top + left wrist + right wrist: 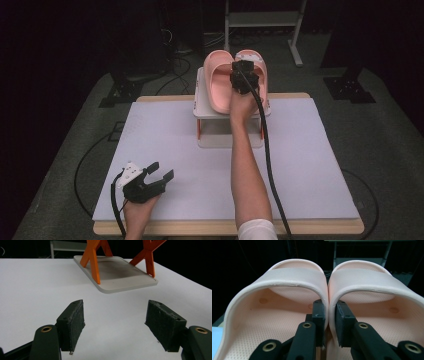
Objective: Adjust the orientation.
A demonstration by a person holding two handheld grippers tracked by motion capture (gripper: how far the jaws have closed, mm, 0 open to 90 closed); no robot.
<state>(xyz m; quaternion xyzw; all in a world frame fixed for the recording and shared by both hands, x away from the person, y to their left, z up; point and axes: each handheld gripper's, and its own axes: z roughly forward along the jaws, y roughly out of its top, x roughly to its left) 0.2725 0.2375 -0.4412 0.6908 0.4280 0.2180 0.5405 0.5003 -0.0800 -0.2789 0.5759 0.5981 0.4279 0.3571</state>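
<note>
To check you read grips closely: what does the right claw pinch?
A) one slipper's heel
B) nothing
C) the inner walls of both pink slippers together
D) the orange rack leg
C: in the right gripper view the right claw has one jaw inside each of the pink slippers, squeezing their adjoining walls.

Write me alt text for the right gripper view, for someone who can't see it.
The right gripper pinches together the adjoining inner walls of two pink slides, one jaw inside each shoe. The left slide and right slide sit side by side, straps arching above their dimpled footbeds. Behind them the background is dark.
</note>
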